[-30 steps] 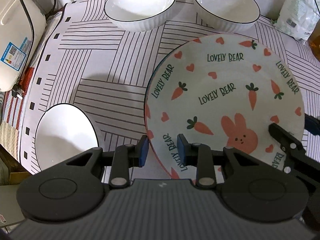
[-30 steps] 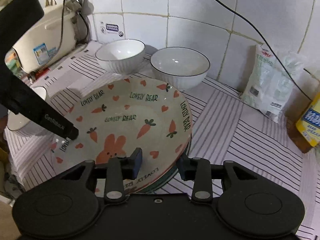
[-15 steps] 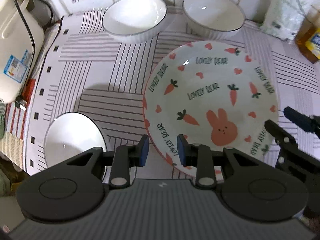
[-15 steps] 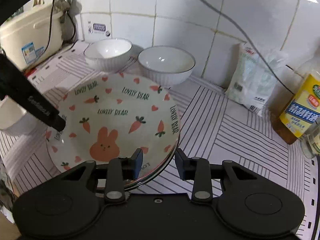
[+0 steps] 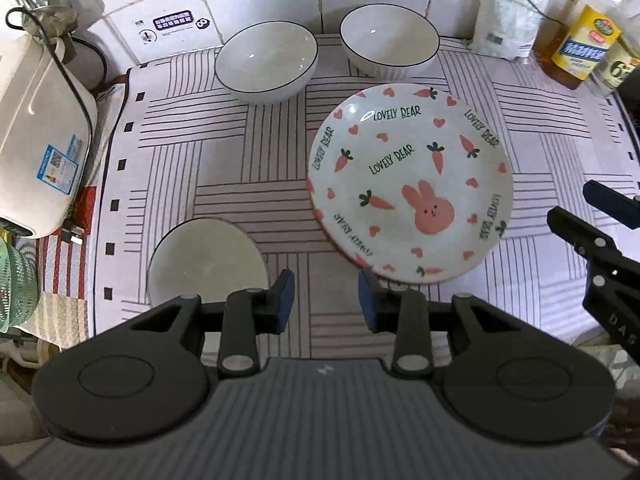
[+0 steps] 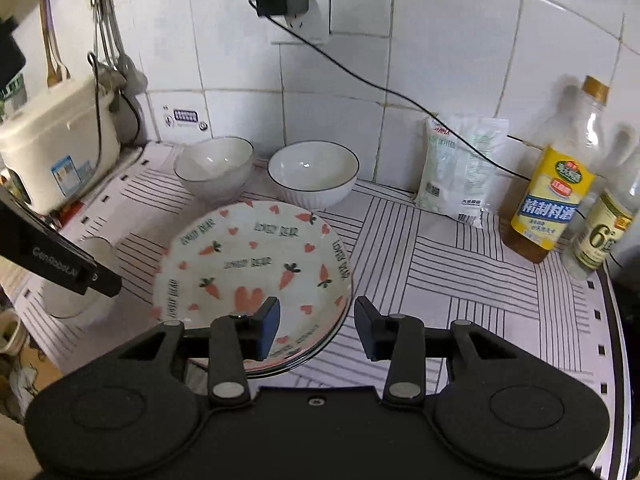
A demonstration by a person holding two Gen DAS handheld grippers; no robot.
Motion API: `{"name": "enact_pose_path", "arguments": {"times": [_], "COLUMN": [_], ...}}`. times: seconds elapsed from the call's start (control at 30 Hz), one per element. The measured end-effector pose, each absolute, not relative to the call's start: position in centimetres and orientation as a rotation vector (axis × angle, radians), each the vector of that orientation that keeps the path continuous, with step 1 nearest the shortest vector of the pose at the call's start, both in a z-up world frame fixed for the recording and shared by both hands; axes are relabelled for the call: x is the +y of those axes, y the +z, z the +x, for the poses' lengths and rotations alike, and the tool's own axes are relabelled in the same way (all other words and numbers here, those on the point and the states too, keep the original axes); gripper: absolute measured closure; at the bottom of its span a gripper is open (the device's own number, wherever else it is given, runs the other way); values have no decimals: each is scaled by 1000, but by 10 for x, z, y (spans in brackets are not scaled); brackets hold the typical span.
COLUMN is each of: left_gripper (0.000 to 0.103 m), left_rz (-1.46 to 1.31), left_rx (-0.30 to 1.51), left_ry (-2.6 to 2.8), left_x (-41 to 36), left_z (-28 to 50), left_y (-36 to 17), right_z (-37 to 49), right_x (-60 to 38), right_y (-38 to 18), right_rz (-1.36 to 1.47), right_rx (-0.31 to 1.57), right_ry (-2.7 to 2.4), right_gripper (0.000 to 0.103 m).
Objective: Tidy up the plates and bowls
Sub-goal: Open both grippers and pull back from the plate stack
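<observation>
A bunny-and-carrot plate [image 5: 412, 184] lies on the striped mat, stacked on another plate whose rim shows beneath it in the right wrist view [image 6: 256, 264]. Two white bowls stand at the back: one left [image 5: 266, 60], one right [image 5: 389, 40]; they also show in the right wrist view [image 6: 214, 164] [image 6: 313, 172]. A third white bowl [image 5: 206, 260] sits at the front left. My left gripper [image 5: 326, 304] is open and empty, above the mat between that bowl and the plate. My right gripper [image 6: 316, 324] is open and empty, above the plate's near right rim.
A white rice cooker [image 5: 36, 144] stands at the left. A white bag [image 6: 460, 168], an oil bottle [image 6: 556, 200] and another bottle [image 6: 604, 228] stand at the back right. A cable [image 6: 400, 96] runs from a wall plug. The mat's edge [image 6: 600, 320] is at the right.
Both grippers have pulled back and risen away from the plate. The plate, held up at its rims earlier, now lies on the stack.
</observation>
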State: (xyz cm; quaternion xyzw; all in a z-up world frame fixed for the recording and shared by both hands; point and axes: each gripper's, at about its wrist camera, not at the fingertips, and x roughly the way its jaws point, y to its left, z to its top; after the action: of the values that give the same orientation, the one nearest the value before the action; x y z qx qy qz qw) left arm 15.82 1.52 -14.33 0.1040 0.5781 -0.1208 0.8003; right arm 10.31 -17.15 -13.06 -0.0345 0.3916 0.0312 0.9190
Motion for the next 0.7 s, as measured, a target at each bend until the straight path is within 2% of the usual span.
{"name": "enact_pose_path", "arguments": {"times": [0.07, 0.17, 0.23, 0.3, 0.37, 0.5, 0.53, 0.6, 0.7], "left_gripper": [62, 59, 54, 52, 47, 40, 38, 34, 33], "left_rz": [217, 214, 214, 217, 218, 219, 216, 211, 205], "left_rx": [1233, 1211, 1193, 1177, 1169, 1159, 1157, 1159, 1165], "left_ry": [-276, -298, -309, -321, -329, -340, -343, -344, -324], "left_x": [26, 42, 54, 66, 78, 104, 111, 125, 147], "left_z": [152, 141, 136, 131, 128, 126, 126, 128, 137], "left_y": [-136, -126, -121, -117, -114, -112, -113, -115, -122], "right_z": [95, 85, 80, 72, 64, 51, 49, 44, 44], "right_x": [-165, -154, -145, -134, -122, -95, -88, -73, -52], "right_y": [-122, -109, -102, -95, -90, -83, -83, -83, -88], "right_rz": [-68, -29, -5, 13, 18, -3, -13, -28, -45], "right_rx": [795, 780, 765, 726, 678, 612, 603, 574, 566], "right_ry": [48, 46, 54, 53, 50, 57, 63, 83, 118], "right_gripper": [56, 52, 44, 41, 31, 26, 17, 11, 10]}}
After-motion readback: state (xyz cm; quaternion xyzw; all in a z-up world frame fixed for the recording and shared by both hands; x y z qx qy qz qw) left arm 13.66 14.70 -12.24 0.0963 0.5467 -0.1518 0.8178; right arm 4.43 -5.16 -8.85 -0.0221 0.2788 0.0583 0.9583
